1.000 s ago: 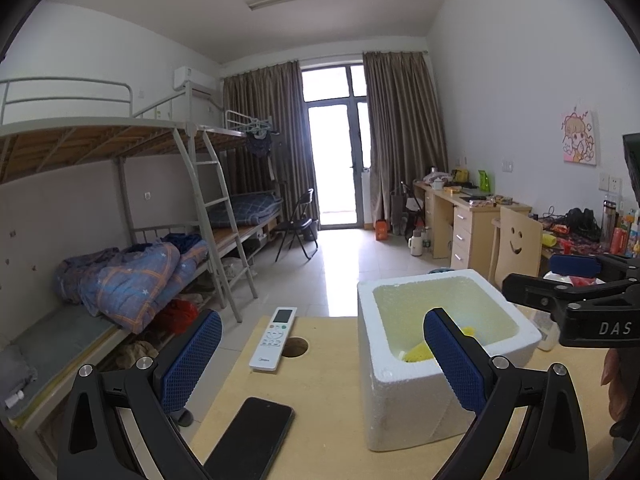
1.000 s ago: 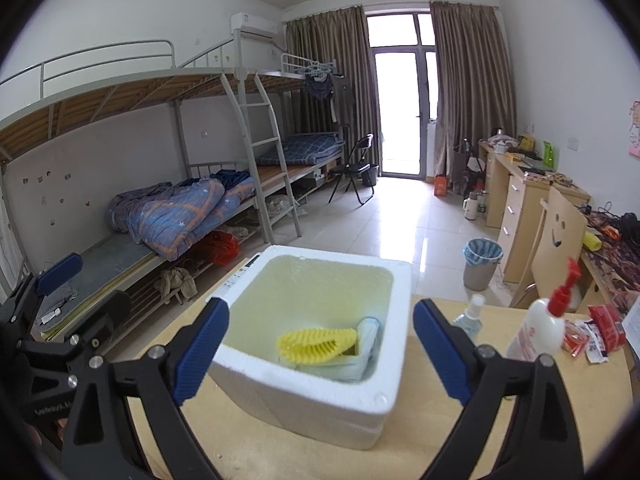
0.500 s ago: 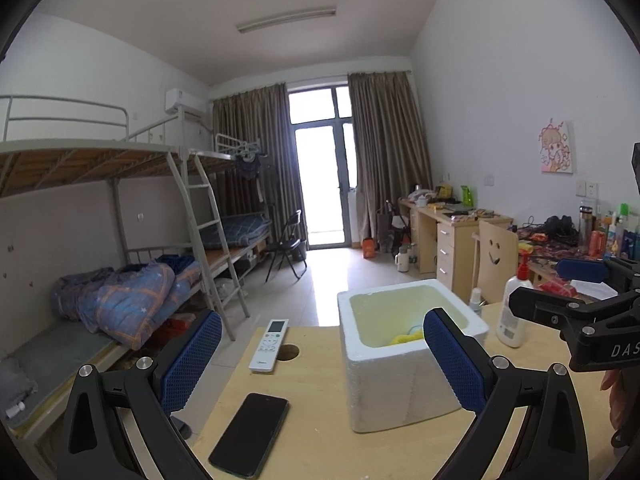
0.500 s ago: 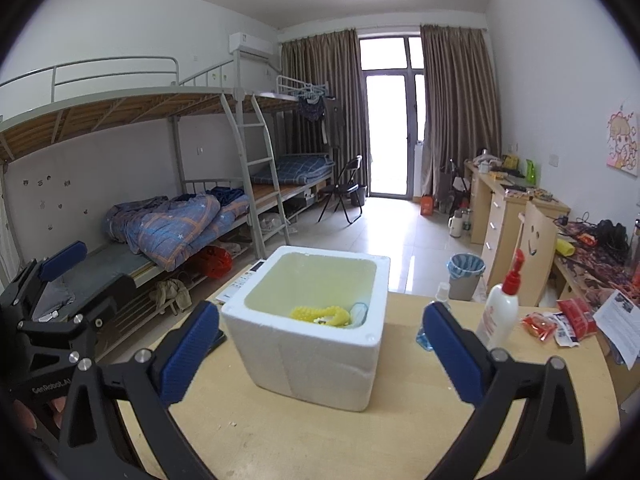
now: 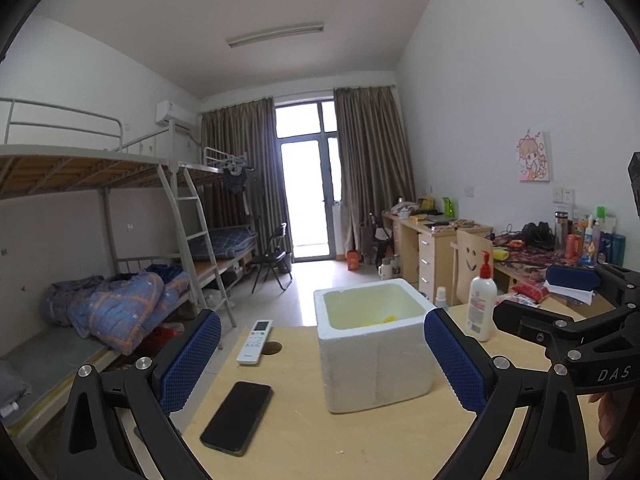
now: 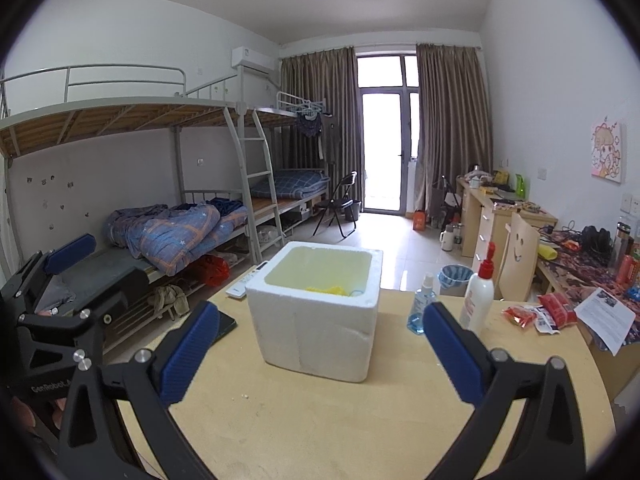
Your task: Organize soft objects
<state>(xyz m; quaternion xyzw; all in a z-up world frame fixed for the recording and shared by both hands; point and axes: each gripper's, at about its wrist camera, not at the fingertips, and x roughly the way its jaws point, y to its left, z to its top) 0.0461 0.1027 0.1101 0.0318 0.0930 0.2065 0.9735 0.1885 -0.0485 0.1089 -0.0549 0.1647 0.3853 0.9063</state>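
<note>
A white foam box (image 5: 374,344) (image 6: 318,316) stands on the wooden table (image 5: 304,436) (image 6: 320,420). A yellow soft thing (image 5: 386,319) (image 6: 330,289) shows just above its near rim, lying inside. My left gripper (image 5: 322,360) is open and empty, held back from the box on its left side. The right gripper (image 6: 320,350) is open too, with nothing between its blue pads (image 6: 450,350), and the box lies ahead of it. Each gripper shows at the edge of the other's view.
A black phone (image 5: 237,417) and a white remote (image 5: 255,341) lie left of the box by a round hole. A white pump bottle (image 6: 478,294), a small blue spray bottle (image 6: 421,309), red packets (image 6: 536,314) and a paper sit right. Bunk beds, desks and a chair stand beyond.
Both grippers have drawn back from the foam box, which now looks smaller and farther off. The box's contents are mostly hidden behind its rim. The right jaws widened slightly.
</note>
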